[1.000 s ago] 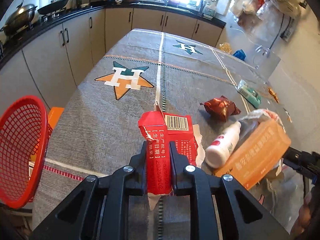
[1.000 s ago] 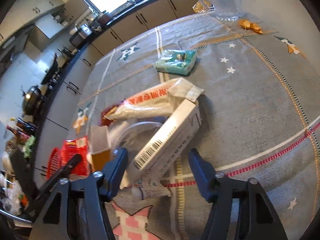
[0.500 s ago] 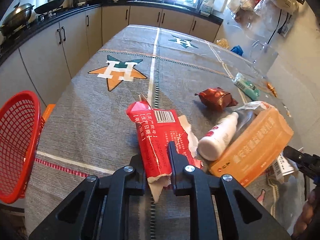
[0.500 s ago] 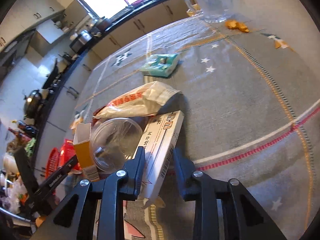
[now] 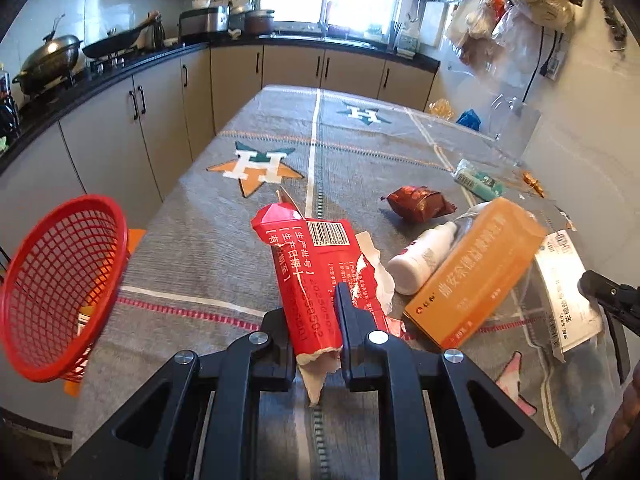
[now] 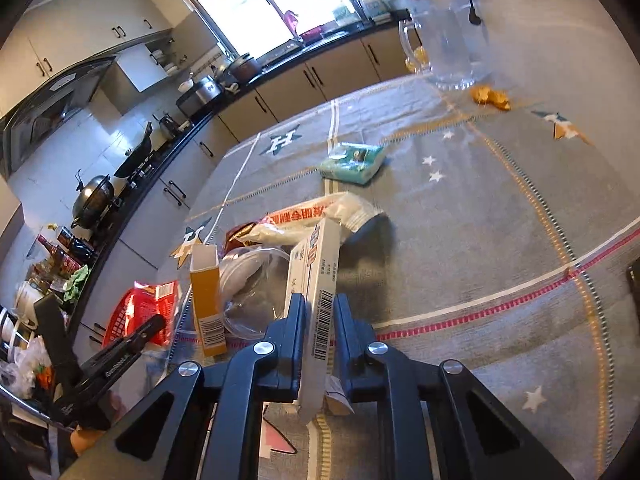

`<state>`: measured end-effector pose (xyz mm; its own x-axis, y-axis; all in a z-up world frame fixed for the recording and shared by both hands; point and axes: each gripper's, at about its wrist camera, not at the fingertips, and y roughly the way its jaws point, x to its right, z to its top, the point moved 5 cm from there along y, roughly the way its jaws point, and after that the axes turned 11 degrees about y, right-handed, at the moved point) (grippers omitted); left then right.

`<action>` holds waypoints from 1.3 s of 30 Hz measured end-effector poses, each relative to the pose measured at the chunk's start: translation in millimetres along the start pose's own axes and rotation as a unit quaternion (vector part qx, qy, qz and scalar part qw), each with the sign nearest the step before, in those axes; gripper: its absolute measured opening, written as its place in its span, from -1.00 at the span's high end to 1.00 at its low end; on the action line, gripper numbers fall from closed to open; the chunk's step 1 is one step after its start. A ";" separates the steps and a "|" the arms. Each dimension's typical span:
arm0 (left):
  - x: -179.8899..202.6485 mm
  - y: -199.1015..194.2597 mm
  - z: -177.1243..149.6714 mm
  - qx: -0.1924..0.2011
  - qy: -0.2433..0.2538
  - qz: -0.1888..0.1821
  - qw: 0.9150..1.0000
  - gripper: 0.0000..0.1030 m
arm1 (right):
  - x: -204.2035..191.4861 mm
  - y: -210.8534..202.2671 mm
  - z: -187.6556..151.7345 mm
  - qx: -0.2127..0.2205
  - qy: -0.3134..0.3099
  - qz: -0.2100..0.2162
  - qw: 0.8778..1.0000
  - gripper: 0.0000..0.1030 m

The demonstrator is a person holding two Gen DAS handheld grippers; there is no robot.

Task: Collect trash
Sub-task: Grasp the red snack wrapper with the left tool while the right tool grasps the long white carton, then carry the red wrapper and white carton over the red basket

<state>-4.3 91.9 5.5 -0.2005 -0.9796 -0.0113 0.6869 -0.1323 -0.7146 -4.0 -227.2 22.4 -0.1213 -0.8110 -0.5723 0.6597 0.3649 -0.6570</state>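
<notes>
Clamping a torn red wrapper [image 5: 316, 276] between its fingers, our left gripper [image 5: 316, 312] holds it tilted above the near end of the table [image 5: 192, 248], the ragged white end poking back between the jaws. Our right gripper [image 6: 318, 320] is clenched on a white box [image 6: 318, 280], gripped edge-on near its barcode and lifted at a slant.

Just past the wrapper lies the rest of the pile: one orange box [image 5: 476, 268], one white bottle [image 5: 420, 256] touching its side, and one clear plastic tub [image 6: 256, 280] between the two boxes in the right view. A long cream bag [image 6: 316, 218] lies behind the white box, crossing its far end. Beyond that we see one dark red snack packet [image 5: 416, 203], then one teal tissue pack [image 6: 352, 157] lying apart from the heap.

One red mesh basket [image 5: 56, 288] stands tipped off the table's left edge, well to the left of the held wrapper. At the far right corner we count one glass pitcher [image 6: 448, 48] with orange scraps [image 6: 490, 96] beside it.
</notes>
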 end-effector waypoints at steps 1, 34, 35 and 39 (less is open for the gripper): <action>0.0 -4.7 0.2 0.004 0.001 0.002 1.000 0.70 | -0.5 -2.1 -0.5 0.003 -0.003 -0.001 1.000 0.70; 7.5 -33.7 2.4 0.031 0.020 0.003 0.999 0.70 | -33.1 -36.7 2.6 0.044 -0.046 0.016 0.998 0.71; 6.7 -35.1 2.7 0.032 0.019 0.003 0.999 0.70 | -36.9 -37.4 2.8 0.044 -0.049 0.019 0.998 0.71; 1.2 -40.7 3.0 0.036 0.015 0.006 0.999 0.70 | -59.3 -34.0 -0.6 0.034 -0.066 0.037 0.997 0.71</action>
<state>-30.4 95.7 36.8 -0.2122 -0.9764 -0.0407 0.7379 -0.1328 -0.6617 -19.7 -191.2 78.3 0.0256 -0.8373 -0.5461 0.7120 0.3987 -0.5780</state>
